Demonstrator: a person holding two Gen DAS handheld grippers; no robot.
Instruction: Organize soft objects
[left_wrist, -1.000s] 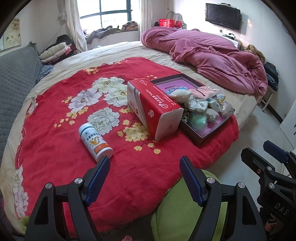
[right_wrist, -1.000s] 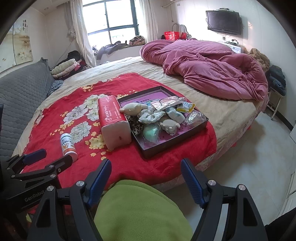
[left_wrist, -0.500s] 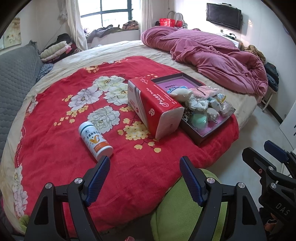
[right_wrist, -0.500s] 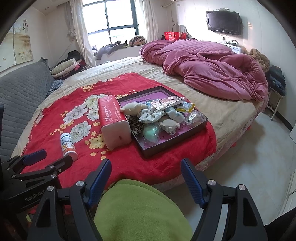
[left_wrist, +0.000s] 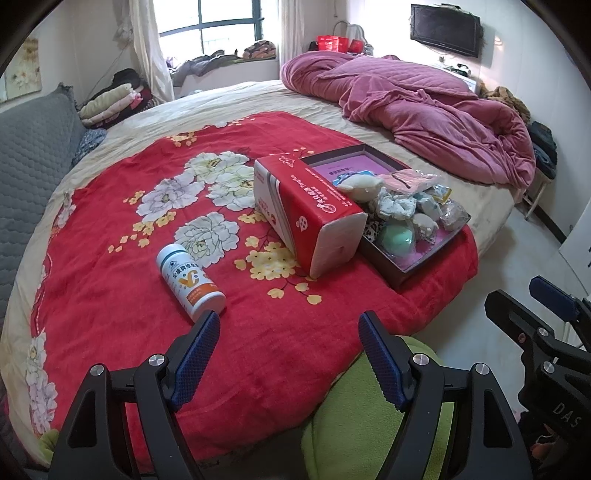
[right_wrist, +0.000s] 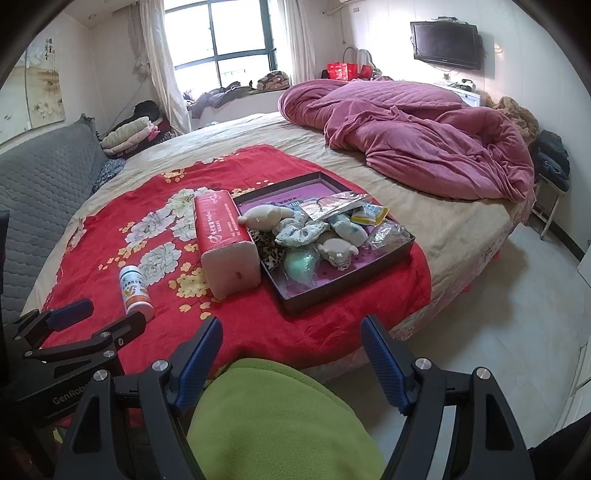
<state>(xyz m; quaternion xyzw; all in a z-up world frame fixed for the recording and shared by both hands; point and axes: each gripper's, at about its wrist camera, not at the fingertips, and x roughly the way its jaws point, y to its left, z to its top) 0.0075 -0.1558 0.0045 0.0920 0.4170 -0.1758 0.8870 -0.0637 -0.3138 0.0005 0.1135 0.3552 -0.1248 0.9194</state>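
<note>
- The left claw (left_wrist: 288, 332) hangs over the near edge of the red floral blanket (left_wrist: 110, 280), its blue pads apart with nothing between them.
- The right claw (right_wrist: 291, 332) sits beside it above a green fleece-covered knee (right_wrist: 280, 417), pads likewise apart and empty.
- The soft things lie heaped in a shallow dark tray (right_wrist: 351, 280) on the bed: a grey plush toy (right_wrist: 266, 218), a patterned scrunchie (right_wrist: 299, 230), a mint-green ball (right_wrist: 301, 260) and some small packets.
- A red tissue pack (right_wrist: 221, 229) lies touching the tray's left wall, its long axis running away from the person, the white end nearest.
- A white and orange bottle (left_wrist: 190, 277) lies on its side just ahead of the left claw, well apart from the tray.
- The deciding relation: the tray lies ahead and slightly right of centre in the right wrist view, and far to the right in the left one, so the right claw looks the nearer for the tray; the tissue pack sits roughly between both.
</note>
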